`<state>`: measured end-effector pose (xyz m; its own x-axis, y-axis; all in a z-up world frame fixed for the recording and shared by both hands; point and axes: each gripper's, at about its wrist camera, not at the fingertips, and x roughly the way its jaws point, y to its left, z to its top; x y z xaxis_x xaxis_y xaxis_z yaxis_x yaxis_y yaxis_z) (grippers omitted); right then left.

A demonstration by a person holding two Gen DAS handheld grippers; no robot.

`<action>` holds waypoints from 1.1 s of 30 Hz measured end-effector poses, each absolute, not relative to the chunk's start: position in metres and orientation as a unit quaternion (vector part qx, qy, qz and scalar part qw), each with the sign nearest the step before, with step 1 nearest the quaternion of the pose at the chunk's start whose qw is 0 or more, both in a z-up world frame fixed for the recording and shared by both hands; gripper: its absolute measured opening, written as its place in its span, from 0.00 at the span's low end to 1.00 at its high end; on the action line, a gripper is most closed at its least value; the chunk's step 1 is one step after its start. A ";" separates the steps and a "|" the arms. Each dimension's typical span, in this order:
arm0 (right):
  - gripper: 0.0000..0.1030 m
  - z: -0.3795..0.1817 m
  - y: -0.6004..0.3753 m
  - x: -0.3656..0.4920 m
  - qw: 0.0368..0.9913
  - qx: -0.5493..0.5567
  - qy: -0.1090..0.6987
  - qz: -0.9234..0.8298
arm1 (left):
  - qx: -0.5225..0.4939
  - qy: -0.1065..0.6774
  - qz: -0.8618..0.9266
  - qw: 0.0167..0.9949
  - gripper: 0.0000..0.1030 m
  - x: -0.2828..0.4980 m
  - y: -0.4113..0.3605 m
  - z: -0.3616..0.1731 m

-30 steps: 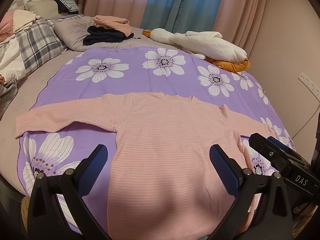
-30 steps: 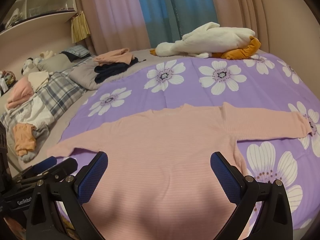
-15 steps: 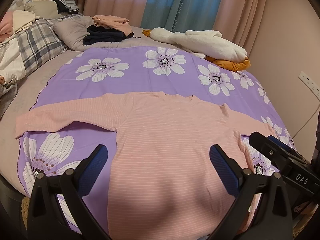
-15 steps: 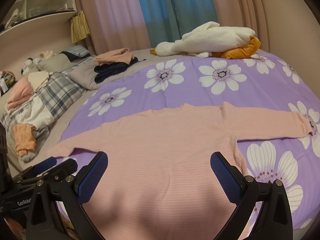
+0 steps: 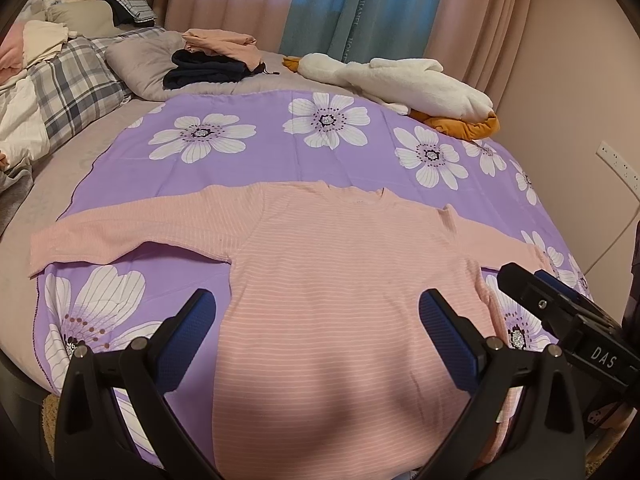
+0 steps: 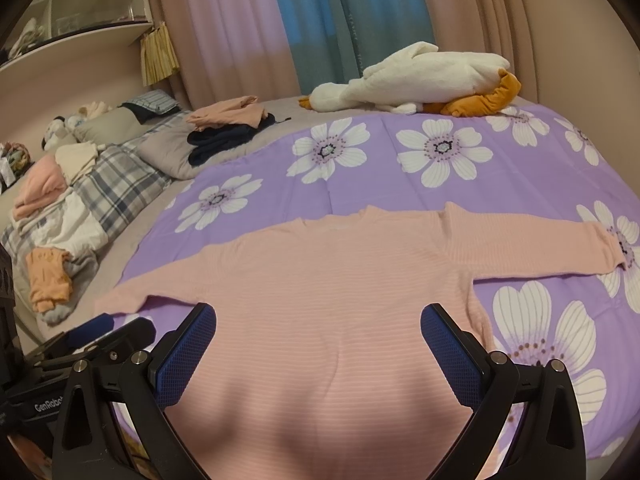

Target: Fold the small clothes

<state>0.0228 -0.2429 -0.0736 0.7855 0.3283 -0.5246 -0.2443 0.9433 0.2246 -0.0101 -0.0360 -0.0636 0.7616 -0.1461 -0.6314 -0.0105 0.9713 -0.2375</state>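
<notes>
Pink curtains [image 5: 472, 20] hang behind the bed [image 5: 60, 152], which wears one purple sheet [image 5: 280, 152] printed with white flowers. One pink striped top [image 5: 344, 288] lies flat on that sheet, both sleeves spread out to the sides. Two claws hover over its lower half: the left claw [image 5: 316, 324] and the right claw [image 6: 318, 326], each with its blue pads wide apart, gripping nothing. At the far end sit one white goose plush [image 6: 420, 76] and one small stack of folded clothes [image 5: 216, 56] on a grey pillow [image 5: 144, 60].
</notes>
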 end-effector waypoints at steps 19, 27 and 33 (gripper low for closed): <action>0.99 -0.057 -0.243 0.023 0.942 0.063 0.285 0.167 | -0.128 0.343 -0.044 0.929 0.98 0.002 -0.040 -0.054; 0.99 -0.043 -0.251 0.039 0.929 0.088 0.299 0.200 | -0.130 0.340 -0.042 0.931 0.98 0.009 -0.038 -0.044; 0.99 -0.015 -0.264 0.049 0.925 0.099 0.289 0.228 | -0.125 0.332 -0.047 0.934 0.98 0.020 -0.044 -0.037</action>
<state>0.0491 -0.2639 -0.0150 0.7292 0.4791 -0.4885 -0.3644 0.8762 0.3154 0.0196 -0.0441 -0.0372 0.7747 -0.1710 -0.6087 0.0047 0.9643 -0.2649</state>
